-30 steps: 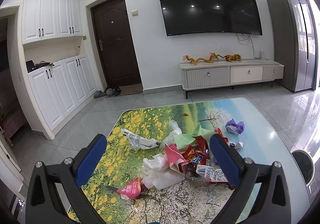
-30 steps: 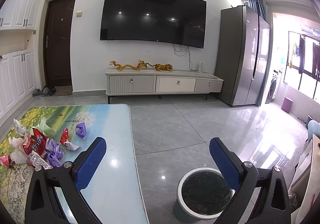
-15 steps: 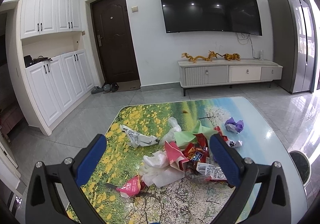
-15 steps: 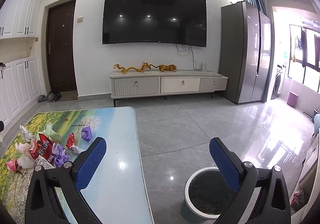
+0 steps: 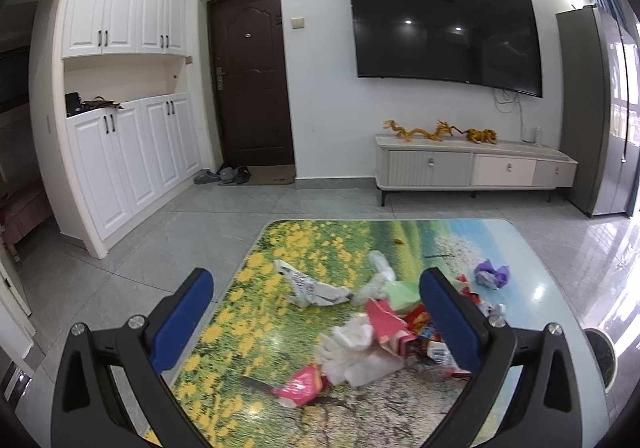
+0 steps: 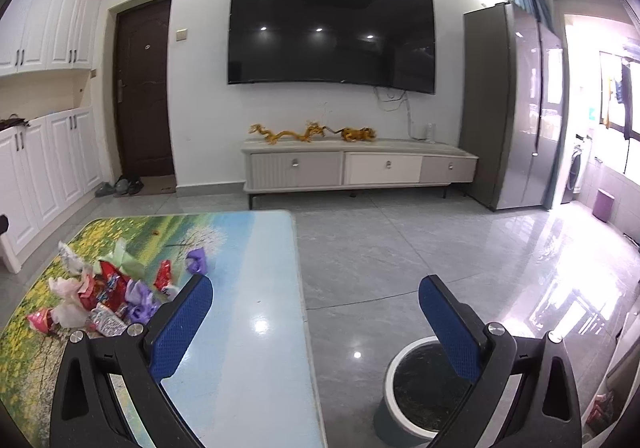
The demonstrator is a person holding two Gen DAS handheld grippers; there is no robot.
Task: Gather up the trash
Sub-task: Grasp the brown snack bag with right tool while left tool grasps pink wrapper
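Observation:
A heap of trash (image 5: 380, 332) lies on the landscape-printed table (image 5: 304, 248): white tissue, pink and red wrappers, a green paper, a printed white wrapper (image 5: 312, 288) and a purple crumple (image 5: 491, 274). My left gripper (image 5: 316, 312) is open and empty, held above the table before the heap. The heap also shows in the right wrist view (image 6: 104, 296) at the left. My right gripper (image 6: 316, 312) is open and empty, over the table's right edge. A round bin (image 6: 424, 396) with a dark liner stands on the floor below it.
A TV cabinet (image 6: 360, 167) with gold dragon figures stands under a wall TV (image 6: 332, 31). A tall grey fridge (image 6: 508, 107) is at the right. White cupboards (image 5: 128, 151) and a dark door (image 5: 252, 75) are at the left. Grey tile floor surrounds the table.
Both views have shifted: the left camera has swung right and tilted up slightly, the right camera has swung left so the table and heap sit further in. Both grippers stay open.

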